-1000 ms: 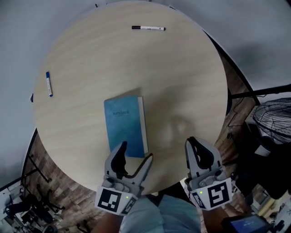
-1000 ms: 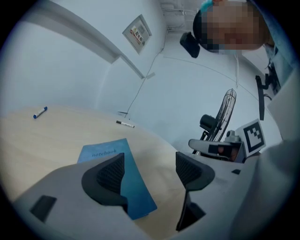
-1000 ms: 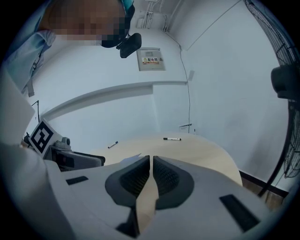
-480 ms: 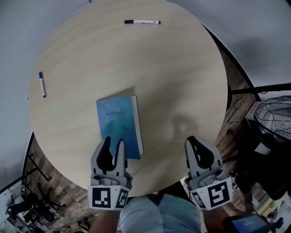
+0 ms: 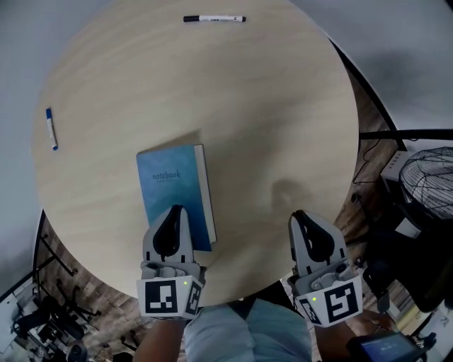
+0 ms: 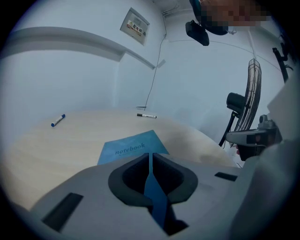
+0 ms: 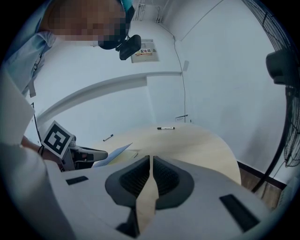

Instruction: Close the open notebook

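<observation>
The blue notebook [image 5: 170, 191] lies closed on the round wooden table [image 5: 269, 120], its cover up and its white page edge facing right. In the left gripper view the notebook [image 6: 133, 147] shows just beyond the jaws. My left gripper [image 5: 175, 212] hovers over the notebook's near end. Its jaws are closing and stand almost together, and no thing shows between them. My right gripper [image 5: 299, 218] is shut and empty at the table's near edge, to the right of the notebook and apart from it.
A black marker [image 5: 214, 19] lies at the table's far edge and a blue marker [image 5: 51, 129] near the left edge. A black floor fan [image 5: 428, 177] and cables stand off the table to the right. Equipment sits on the floor at lower left.
The left gripper's jaws went from wide open to nearly together, and it shifted left over the notebook's near end. The right gripper kept its place in the picture.
</observation>
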Demonstrator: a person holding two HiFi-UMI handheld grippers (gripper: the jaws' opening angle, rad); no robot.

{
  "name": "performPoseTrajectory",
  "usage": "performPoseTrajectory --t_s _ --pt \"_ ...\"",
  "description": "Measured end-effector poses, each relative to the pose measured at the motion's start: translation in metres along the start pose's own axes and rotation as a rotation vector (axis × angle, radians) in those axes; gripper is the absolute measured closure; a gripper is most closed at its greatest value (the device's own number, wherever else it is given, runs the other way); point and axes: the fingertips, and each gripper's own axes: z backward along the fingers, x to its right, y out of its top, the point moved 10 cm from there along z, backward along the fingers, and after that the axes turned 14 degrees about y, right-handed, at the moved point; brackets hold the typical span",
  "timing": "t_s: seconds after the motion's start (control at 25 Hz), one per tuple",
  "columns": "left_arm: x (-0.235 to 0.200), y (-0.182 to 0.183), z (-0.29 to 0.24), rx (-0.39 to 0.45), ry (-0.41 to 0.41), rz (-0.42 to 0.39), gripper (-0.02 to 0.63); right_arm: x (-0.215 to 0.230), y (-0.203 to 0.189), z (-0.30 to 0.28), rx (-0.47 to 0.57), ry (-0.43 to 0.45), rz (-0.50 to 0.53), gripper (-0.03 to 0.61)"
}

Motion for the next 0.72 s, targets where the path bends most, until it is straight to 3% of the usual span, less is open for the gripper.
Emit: performPoseTrajectory --t_s 0.72 --pt "0.016 -0.013 -0.029 -0.154 0.027 -0.097 0.572 0.018 -0.011 -0.001 -0.017 -0.028 -0.046 0.526"
